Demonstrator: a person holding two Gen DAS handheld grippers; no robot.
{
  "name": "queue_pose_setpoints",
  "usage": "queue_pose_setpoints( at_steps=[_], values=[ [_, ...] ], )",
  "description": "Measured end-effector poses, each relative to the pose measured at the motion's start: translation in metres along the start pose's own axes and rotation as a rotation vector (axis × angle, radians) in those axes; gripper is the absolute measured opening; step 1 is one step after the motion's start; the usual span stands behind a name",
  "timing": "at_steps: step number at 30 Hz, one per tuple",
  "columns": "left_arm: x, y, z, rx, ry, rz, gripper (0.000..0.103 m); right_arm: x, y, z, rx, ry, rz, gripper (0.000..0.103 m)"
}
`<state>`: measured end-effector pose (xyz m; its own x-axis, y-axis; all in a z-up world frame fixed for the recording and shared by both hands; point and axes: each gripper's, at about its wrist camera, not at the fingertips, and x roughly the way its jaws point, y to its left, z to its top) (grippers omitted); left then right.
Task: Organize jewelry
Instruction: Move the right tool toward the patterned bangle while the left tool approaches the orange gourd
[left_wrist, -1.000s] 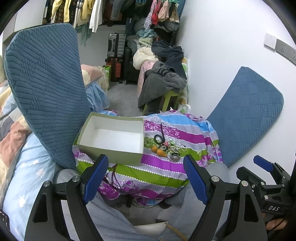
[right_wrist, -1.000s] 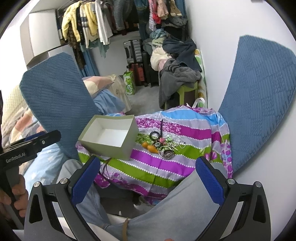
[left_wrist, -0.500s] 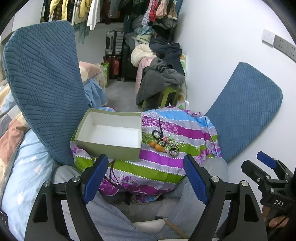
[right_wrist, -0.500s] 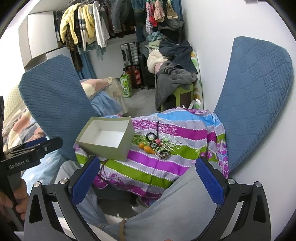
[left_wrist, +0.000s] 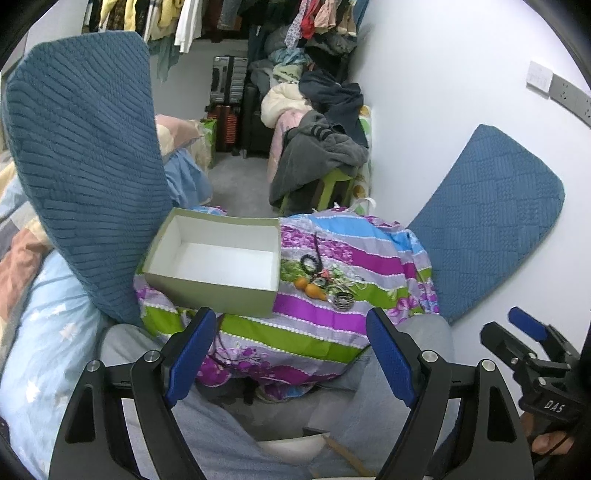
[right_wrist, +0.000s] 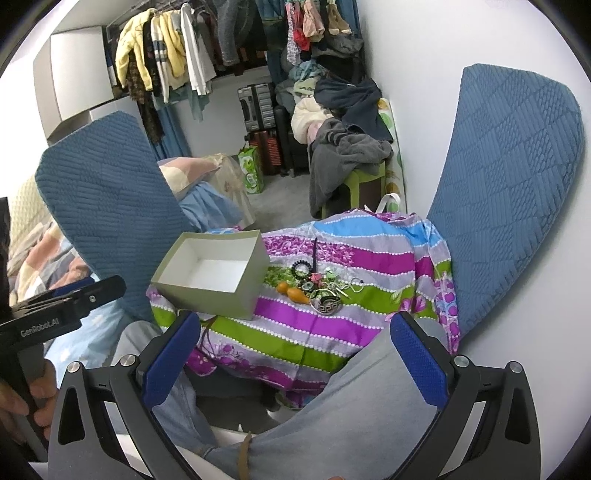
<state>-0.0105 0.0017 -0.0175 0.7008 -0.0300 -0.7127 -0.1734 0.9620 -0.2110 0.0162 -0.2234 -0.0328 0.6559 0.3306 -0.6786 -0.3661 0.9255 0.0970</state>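
Note:
A pile of jewelry (left_wrist: 327, 284) lies on a striped colourful cloth (left_wrist: 332, 325) over a small table; it includes a black bead bracelet (left_wrist: 309, 261), orange beads (left_wrist: 314, 290) and a patterned bangle (left_wrist: 342, 301). An open empty olive-green box (left_wrist: 218, 258) with a white inside stands left of the pile. In the right wrist view the jewelry (right_wrist: 317, 291) and the box (right_wrist: 214, 273) show too. My left gripper (left_wrist: 291, 354) is open and empty, held back above a person's knees. My right gripper (right_wrist: 291, 362) is open and empty, likewise short of the table.
Two blue quilted cushions flank the table, a large one at the left (left_wrist: 85, 166) and one against the white wall at the right (left_wrist: 491, 218). A green stool with piled clothes (left_wrist: 325, 155), suitcases and hanging clothes stand behind. A bed with a light blue cover (left_wrist: 37, 332) is at the left.
Both grippers have shifted slightly, so the table and box sit a little differently in view. Both stay open. Nothing on the table has moved.

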Motion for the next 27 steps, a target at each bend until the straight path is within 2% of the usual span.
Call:
queue_pose_setpoints(
  at_steps=[6, 11, 17, 20, 22, 27],
  values=[
    [0.017, 0.000, -0.002, 0.007, 0.027, -0.005, 0.083, 0.006, -0.008, -0.005, 0.026, -0.009, 0.021, 0.089],
    [0.046, 0.005, -0.004, -0.017, 0.063, -0.058, 0.083, 0.027, -0.020, -0.017, 0.057, -0.007, 0.023, 0.081],
    [0.074, 0.008, -0.004, -0.063, 0.052, -0.098, 0.082, 0.065, -0.034, -0.035, 0.065, 0.006, 0.060, 0.064],
    [0.095, 0.005, -0.001, -0.062, 0.068, -0.115, 0.082, 0.084, -0.040, -0.041, 0.075, -0.001, 0.047, 0.062],
    [0.110, 0.000, 0.000, -0.048, 0.079, -0.131, 0.082, 0.095, -0.046, -0.042, 0.083, -0.004, 0.056, 0.057],
    [0.145, -0.010, 0.003, -0.038, 0.075, -0.121, 0.082, 0.130, -0.065, -0.043, 0.096, -0.013, 0.045, 0.054]
  ],
)
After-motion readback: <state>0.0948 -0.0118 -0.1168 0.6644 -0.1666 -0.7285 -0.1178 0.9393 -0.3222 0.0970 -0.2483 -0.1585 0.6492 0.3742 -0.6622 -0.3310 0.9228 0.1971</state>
